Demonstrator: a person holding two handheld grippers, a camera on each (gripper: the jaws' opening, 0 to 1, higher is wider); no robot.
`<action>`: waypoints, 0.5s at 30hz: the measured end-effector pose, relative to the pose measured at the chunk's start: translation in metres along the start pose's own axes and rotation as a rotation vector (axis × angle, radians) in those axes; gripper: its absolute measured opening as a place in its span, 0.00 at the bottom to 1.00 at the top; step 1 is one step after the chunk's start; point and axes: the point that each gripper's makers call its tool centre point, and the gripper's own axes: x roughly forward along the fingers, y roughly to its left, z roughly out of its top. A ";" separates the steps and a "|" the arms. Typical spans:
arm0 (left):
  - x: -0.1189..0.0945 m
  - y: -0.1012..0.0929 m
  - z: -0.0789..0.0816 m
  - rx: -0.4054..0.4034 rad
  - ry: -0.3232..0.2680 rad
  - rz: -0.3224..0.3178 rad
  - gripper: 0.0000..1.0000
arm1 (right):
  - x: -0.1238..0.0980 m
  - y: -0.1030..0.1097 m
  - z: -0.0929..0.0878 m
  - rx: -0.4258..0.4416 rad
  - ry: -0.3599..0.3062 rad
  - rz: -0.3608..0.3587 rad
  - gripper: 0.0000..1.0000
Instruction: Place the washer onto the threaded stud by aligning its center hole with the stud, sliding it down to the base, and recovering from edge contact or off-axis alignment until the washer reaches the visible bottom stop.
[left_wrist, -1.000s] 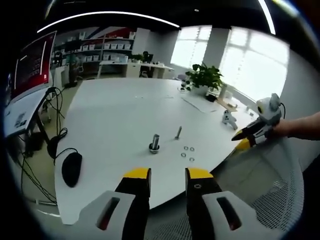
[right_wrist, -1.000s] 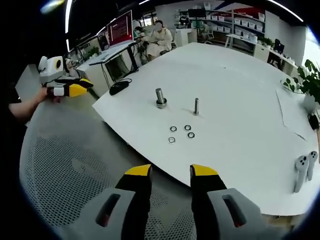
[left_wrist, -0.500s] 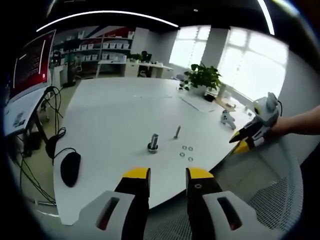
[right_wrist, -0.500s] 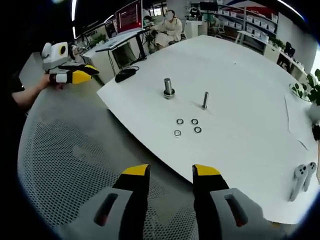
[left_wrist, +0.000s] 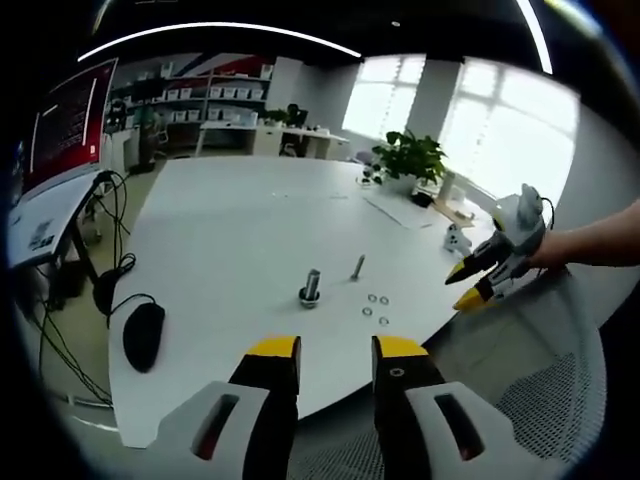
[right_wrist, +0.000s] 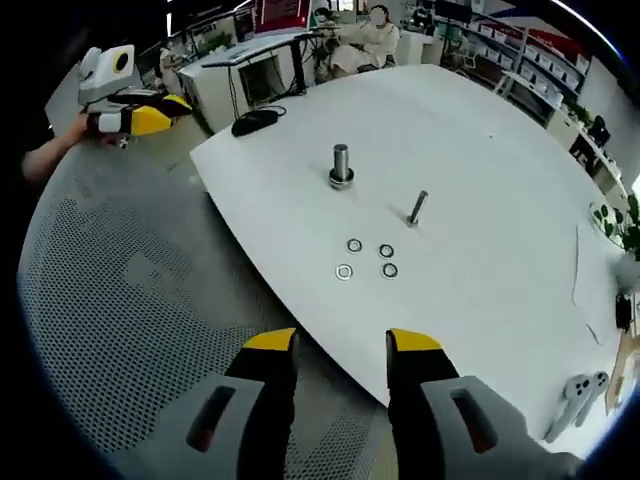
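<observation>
Clearly I'm at the approach step: both grippers, left (left_wrist: 335, 352) and right (right_wrist: 341, 345), stand released and empty, short of the table (right_wrist: 480, 180), with the stud (right_wrist: 341, 166) and four washers (right_wrist: 367, 258) lying well ahead of my fingers. Next, I judge, I must close on one washer. My right view alone takes in a seated person (right_wrist: 365, 42) beyond the stud, my left view a mouse (left_wrist: 143, 337).

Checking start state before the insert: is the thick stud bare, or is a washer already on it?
Cannot tell for certain. The thick stud stands upright with a wider ring at its base, washer or flange. Four washers lie loose on the table.
</observation>
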 end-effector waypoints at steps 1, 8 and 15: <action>0.000 0.000 0.000 0.000 0.001 0.001 0.26 | 0.005 -0.001 0.006 0.021 -0.022 -0.001 0.37; 0.001 0.001 -0.002 0.001 0.016 0.004 0.26 | 0.033 -0.004 0.024 0.193 -0.107 0.008 0.36; 0.001 0.001 -0.004 -0.008 0.021 0.009 0.26 | 0.064 -0.004 0.024 0.187 -0.075 0.019 0.35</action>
